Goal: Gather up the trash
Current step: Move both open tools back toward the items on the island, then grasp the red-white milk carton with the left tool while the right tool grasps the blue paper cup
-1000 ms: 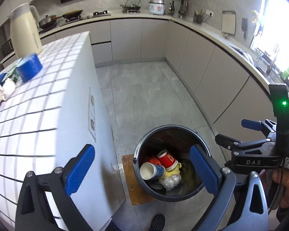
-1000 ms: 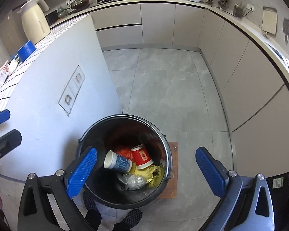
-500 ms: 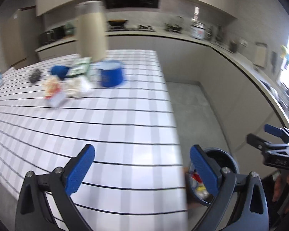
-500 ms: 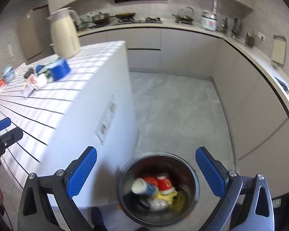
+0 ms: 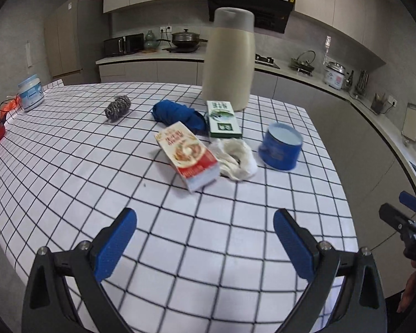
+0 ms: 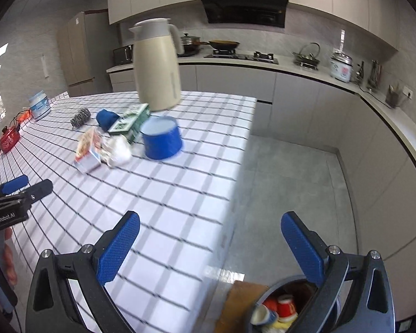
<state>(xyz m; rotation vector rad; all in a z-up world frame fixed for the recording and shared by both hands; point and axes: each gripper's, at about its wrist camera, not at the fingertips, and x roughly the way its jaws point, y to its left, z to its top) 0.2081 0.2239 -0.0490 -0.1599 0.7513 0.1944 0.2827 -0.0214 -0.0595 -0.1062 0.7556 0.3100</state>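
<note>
In the left wrist view, the left hand-held gripper (image 5: 205,238) sits at the bottom of the frame with its blue-padded fingers spread wide and nothing between them, above the white worktop with a black grid pattern (image 5: 69,166). The trash lies in a cluster just above the centre of the frame: a red and white cardboard carton (image 5: 187,154) on its side, touching a crumpled white tissue (image 5: 235,159) to its right, a green and white carton (image 5: 223,119) lying flat behind them, a blue round paper tub (image 5: 280,149) at centre right, and a dark blue bundle of cloth (image 5: 177,113) beside the green carton. A tall cream thermos jug (image 5: 230,58) stands upright behind the cluster, and a grey steel-wool scourer (image 5: 118,106) lies further left. In the right wrist view, the right hand-held gripper (image 6: 210,247) is likewise spread and empty at the bottom of the frame, over the worktop's edge. The same trash appears blurred in the upper left. A dark round trash bin (image 6: 266,299) at the bottom right, on the grey tiled floor (image 6: 291,180), holds red paper cups (image 6: 287,306) and other litter.
</note>
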